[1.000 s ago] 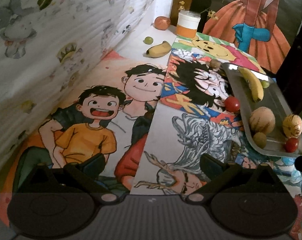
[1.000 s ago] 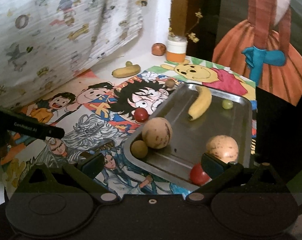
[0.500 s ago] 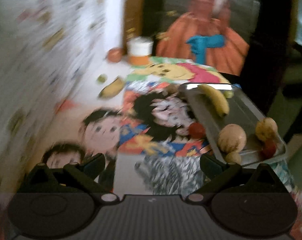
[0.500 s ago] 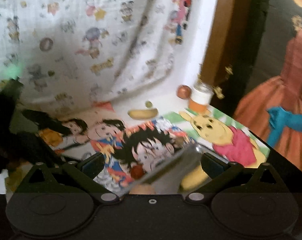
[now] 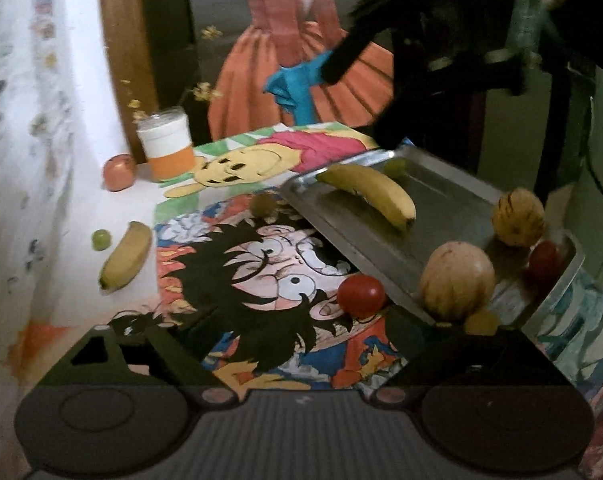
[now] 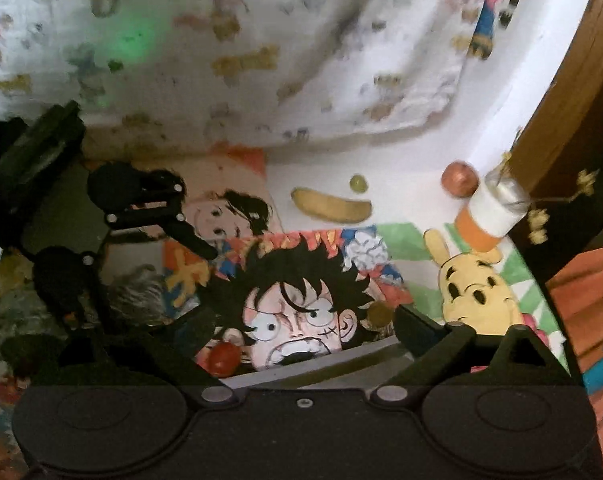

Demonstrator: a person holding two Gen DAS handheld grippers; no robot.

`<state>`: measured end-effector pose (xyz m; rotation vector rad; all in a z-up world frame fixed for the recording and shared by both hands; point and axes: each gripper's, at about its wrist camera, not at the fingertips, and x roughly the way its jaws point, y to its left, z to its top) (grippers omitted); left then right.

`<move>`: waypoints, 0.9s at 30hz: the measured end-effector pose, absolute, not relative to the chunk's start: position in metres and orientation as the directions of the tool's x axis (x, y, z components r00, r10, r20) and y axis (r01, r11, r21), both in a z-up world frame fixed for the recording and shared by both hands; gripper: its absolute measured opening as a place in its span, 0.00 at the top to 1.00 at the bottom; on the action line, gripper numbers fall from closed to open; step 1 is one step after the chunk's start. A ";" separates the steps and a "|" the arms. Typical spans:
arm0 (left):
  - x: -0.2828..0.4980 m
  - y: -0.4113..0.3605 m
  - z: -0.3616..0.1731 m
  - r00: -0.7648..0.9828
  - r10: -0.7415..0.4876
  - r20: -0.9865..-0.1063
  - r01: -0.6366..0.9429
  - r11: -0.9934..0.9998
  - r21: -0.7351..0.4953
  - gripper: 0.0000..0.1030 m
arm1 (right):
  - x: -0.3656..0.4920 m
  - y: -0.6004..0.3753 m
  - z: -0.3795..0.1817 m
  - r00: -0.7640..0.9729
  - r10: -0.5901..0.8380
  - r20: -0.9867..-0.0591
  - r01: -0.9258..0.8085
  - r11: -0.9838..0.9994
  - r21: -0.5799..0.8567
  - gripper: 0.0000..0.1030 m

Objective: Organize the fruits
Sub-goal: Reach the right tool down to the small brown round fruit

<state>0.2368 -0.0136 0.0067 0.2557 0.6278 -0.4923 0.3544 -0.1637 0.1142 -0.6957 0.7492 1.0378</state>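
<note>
Both grippers open, empty | left gripper (image 5: 301, 330) near red tomato (image 5: 361, 295) beside tray (image 5: 453, 188)

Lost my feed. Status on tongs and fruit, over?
Left tongs open, empty; right tongs open, empty. Tray holds some fruit; banana, grape, tomato on the table outside it. Path unobstructed.

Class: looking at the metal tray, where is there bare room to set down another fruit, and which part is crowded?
The tray has bare metal in its middle, between the banana and the pale round fruit. Its near end is crowded: round fruit, yellow striped fruit, red tomato, small green fruit.
</note>
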 end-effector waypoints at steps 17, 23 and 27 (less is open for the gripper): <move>0.269 -0.021 -0.016 0.626 -0.450 -0.636 0.586 0.810 0.004 0.35 | 0.441 -0.157 0.040 0.274 0.452 -0.849 -0.904 0.423 -0.066 0.21; 0.280 -0.018 -0.015 0.647 -0.434 -0.627 0.542 0.840 -0.023 0.50 | 0.451 -0.151 0.025 0.269 0.445 -0.854 -0.890 0.454 -0.044 0.24; 0.285 -0.019 -0.016 0.649 -0.437 -0.623 0.536 0.844 -0.033 0.51 | 0.458 -0.147 0.017 0.262 0.434 -0.862 -0.881 0.471 -0.031 0.28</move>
